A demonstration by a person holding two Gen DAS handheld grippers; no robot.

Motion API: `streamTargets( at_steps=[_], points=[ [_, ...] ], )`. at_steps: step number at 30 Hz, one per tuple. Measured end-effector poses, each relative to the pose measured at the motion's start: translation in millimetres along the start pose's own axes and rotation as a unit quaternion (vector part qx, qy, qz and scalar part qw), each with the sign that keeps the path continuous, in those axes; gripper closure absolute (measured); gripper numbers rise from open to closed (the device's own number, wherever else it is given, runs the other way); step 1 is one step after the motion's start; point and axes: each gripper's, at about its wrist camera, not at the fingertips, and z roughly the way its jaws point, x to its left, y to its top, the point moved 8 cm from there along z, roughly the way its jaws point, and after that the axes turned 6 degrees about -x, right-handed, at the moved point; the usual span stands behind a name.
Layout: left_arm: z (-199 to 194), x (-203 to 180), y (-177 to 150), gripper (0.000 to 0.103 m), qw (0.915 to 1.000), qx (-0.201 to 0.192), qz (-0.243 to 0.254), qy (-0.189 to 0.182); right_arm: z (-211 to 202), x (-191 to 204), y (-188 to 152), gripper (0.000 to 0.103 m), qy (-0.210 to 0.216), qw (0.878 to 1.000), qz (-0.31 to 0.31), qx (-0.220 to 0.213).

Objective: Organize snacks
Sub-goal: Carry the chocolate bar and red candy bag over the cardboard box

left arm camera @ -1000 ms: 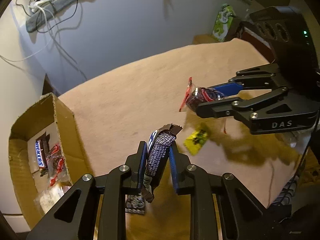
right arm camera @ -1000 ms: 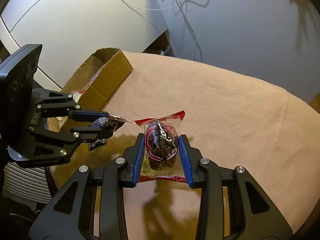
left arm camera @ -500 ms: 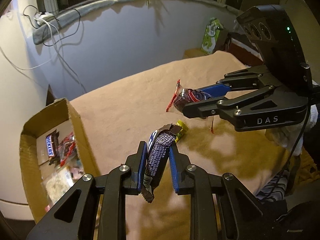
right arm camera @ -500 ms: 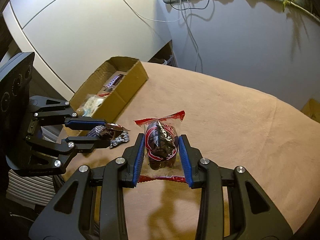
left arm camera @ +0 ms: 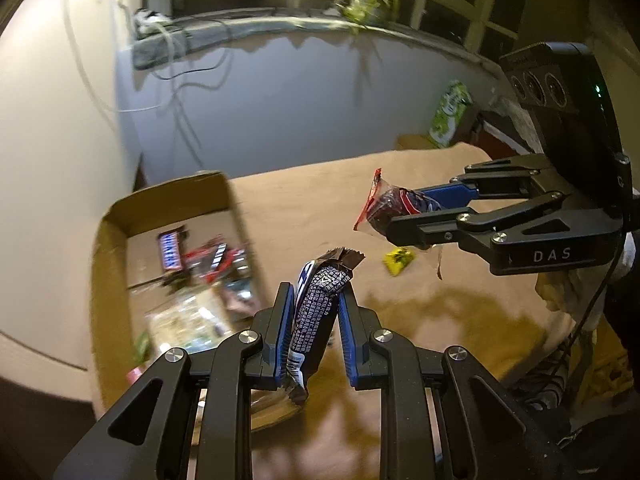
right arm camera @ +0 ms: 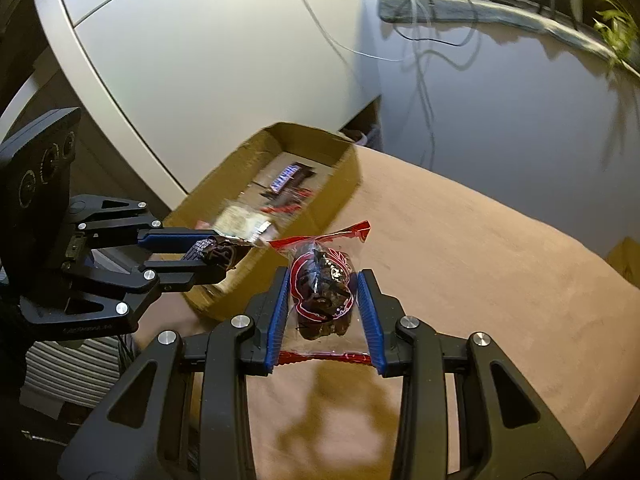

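Over a tan cloth-covered table [left arm camera: 320,200], the left gripper [left arm camera: 314,300] pinches a dark foil-wrapped candy bar [left arm camera: 320,304] near the open brown cardboard box [left arm camera: 116,216] of blurred, probably wrapped snacks, while the right gripper [right arm camera: 324,296] clamps a clear red-edged packet of dark snacks [right arm camera: 322,288].

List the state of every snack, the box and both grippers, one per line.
left gripper: shut on the dark chocolate bar, held off the table.
right gripper: shut on the red-edged clear snack packet, held off the table.
cardboard box: open, partly filled with snacks.
Snickers bar: lying in the box.
yellow candy: lying on the brown table cover.
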Motion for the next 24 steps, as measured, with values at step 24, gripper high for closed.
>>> streamTargets(
  at_steps=[24],
  points=[
    [-11.7, 112.0, -2.6, 0.083, 0.9939, -0.03, -0.065, 0.084, 86.8, 58.8, 65.6, 0.067, 0.015, 1.0, -0.023, 0.006]
  ],
)
